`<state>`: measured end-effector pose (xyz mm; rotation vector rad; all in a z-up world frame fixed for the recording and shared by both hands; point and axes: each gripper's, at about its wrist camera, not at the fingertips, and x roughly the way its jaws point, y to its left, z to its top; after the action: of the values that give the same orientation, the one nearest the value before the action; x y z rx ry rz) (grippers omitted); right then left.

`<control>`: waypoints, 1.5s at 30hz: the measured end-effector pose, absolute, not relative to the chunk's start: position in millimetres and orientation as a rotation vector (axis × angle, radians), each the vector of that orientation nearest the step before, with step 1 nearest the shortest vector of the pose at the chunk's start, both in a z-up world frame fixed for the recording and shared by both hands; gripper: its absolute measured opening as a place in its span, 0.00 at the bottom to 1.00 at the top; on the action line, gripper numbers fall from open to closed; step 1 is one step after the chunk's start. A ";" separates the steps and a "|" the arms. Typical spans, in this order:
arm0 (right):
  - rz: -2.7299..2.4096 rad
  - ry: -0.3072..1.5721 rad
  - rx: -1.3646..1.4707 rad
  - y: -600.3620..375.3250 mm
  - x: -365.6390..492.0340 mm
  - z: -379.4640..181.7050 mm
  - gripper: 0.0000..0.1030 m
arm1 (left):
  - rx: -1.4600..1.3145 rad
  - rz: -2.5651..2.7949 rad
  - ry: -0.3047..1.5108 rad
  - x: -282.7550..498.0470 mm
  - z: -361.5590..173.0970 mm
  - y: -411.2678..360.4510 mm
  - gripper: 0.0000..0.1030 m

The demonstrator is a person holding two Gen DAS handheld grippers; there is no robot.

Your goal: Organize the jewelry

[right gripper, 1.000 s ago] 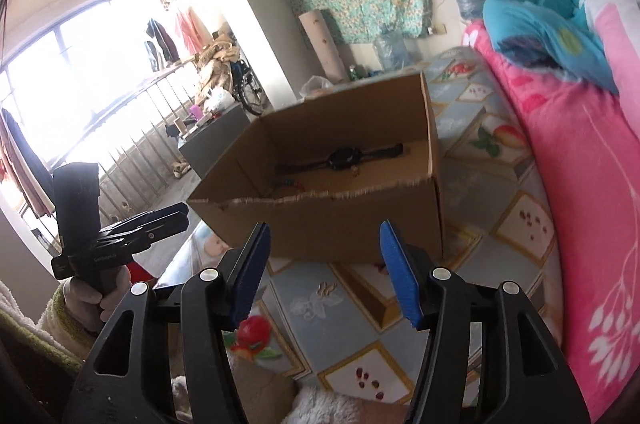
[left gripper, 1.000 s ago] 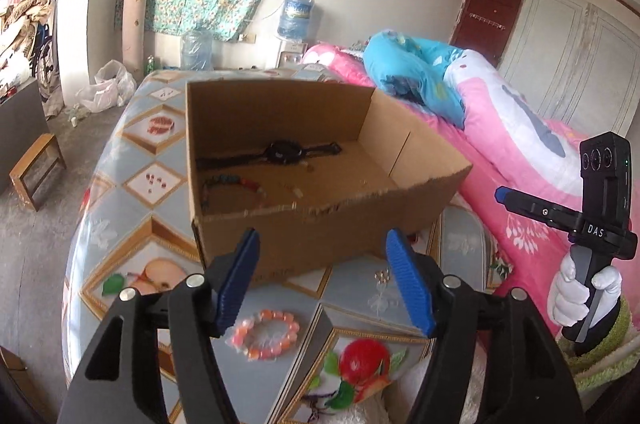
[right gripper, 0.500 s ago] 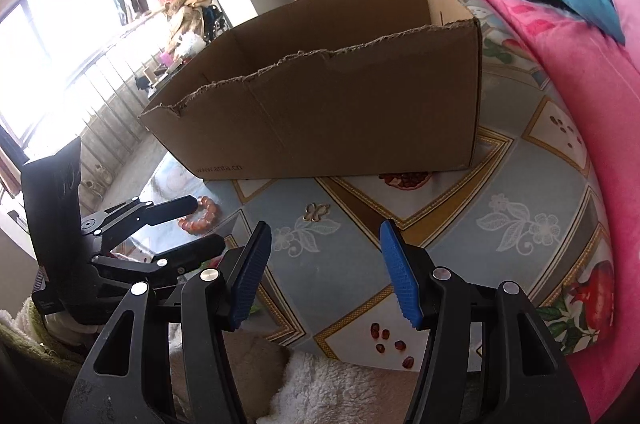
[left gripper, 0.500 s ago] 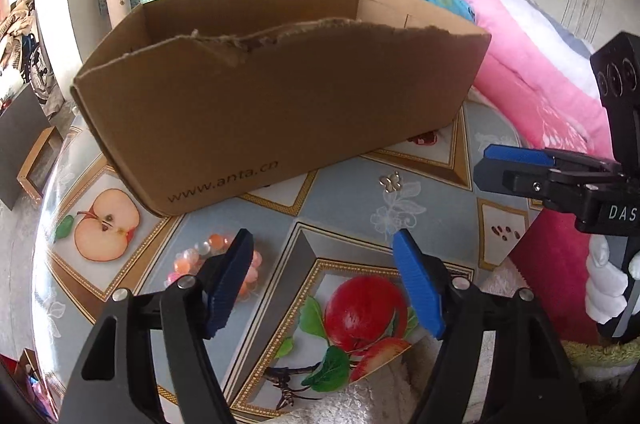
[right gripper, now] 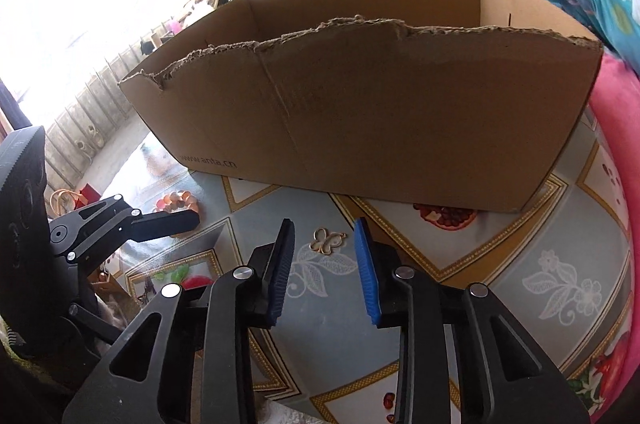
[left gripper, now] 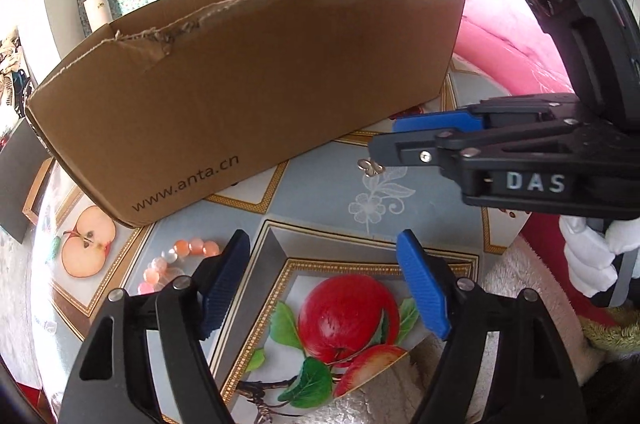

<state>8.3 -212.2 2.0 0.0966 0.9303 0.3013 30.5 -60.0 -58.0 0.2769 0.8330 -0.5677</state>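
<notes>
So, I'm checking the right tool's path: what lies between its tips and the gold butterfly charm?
Nothing but bare patterned cloth. In the right wrist view the gold butterfly charm lies just beyond the right tool, whose jaws have just been closing with nothing between them.

The cardboard box (right gripper: pixel 380 112) stands on the tablecloth (right gripper: pixel 560 236); before it lie the butterfly charm (right gripper: pixel 329 240) and, further left, the bead bracelet (right gripper: pixel 176 201).

Gold butterfly charm (right gripper: pixel 329 241) flat on cloth, pink bead bracelet (left gripper: pixel 172 264) (perhaps partly hidden) near box (left gripper: pixel 256 96)
</notes>
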 end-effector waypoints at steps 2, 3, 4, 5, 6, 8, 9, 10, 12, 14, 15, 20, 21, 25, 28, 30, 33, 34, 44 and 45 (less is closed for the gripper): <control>0.300 0.932 0.080 -210.6 10.7 -0.3 0.22 | 0.276 -0.571 0.834 28.7 -59.4 -60.6 0.72; 0.302 0.932 0.075 -210.2 11.7 -1.0 0.21 | 0.275 -0.575 0.836 28.1 -59.9 -61.2 0.72; 0.302 0.934 0.070 -209.4 13.0 -1.8 0.19 | 0.276 -0.577 0.836 26.9 -61.1 -65.5 0.72; 0.302 0.935 0.064 -208.9 13.9 -2.5 0.18 | 0.279 -0.578 0.835 26.1 -61.5 -66.6 0.72; 0.302 0.936 0.057 -208.2 14.7 -2.9 0.18 | 0.282 -0.581 0.833 25.4 -62.0 -67.9 0.72; 0.303 0.937 0.047 -205.9 16.8 -3.7 0.14 | 0.288 -0.583 0.829 23.6 -62.4 -68.8 0.72; 0.304 0.938 0.042 -204.9 17.7 -4.0 0.14 | 0.289 -0.584 0.827 22.7 -62.8 -69.8 0.72; 0.307 0.937 0.035 -202.8 18.2 -5.1 0.14 | 0.289 -0.586 0.827 22.4 -62.8 -70.2 0.72; 0.309 0.938 0.016 -198.9 19.4 -6.8 0.12 | 0.290 -0.586 0.825 21.6 -63.0 -70.2 0.73; 0.308 0.946 -0.006 -192.8 22.8 -9.5 0.07 | 0.292 -0.585 0.825 21.6 -63.4 -70.1 0.73; 0.310 0.949 -0.015 -190.6 23.6 -10.6 0.05 | 0.292 -0.584 0.824 21.5 -63.4 -70.0 0.73; 0.318 0.959 -0.041 -185.6 26.4 -14.0 0.00 | 0.288 -0.581 0.824 19.9 -63.1 -69.6 0.73; 0.322 0.962 -0.045 -185.0 26.2 -14.0 0.00 | 0.287 -0.581 0.826 19.8 -63.3 -69.6 0.73; 0.334 0.976 -0.048 -185.8 22.3 -14.8 0.00 | 0.284 -0.583 0.828 19.3 -62.1 -67.8 0.73; 0.341 0.987 -0.044 -188.4 15.3 -16.3 0.00 | 0.283 -0.586 0.827 18.6 -62.1 -66.8 0.73; 0.339 0.995 -0.042 -190.4 9.5 -17.3 0.00 | 0.282 -0.588 0.828 18.7 -62.0 -66.7 0.73; 0.332 1.007 -0.034 -196.3 1.2 -18.1 0.00 | 0.278 -0.590 0.829 18.0 -61.8 -65.9 0.73; 0.328 1.010 -0.028 -197.9 -1.0 -18.2 0.00 | 0.276 -0.591 0.830 18.0 -61.8 -65.6 0.73; 0.283 0.992 0.114 -230.4 -16.3 -7.2 0.04 | 0.273 -0.597 0.831 15.0 -61.6 -63.8 0.73; 0.276 0.991 0.123 -233.2 -18.6 -6.1 0.04 | 0.272 -0.596 0.832 15.0 -61.7 -63.2 0.73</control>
<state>-18.6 -233.2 -6.1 0.1231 0.9908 0.2759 15.0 -63.2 -61.7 0.2718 0.8317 -0.5961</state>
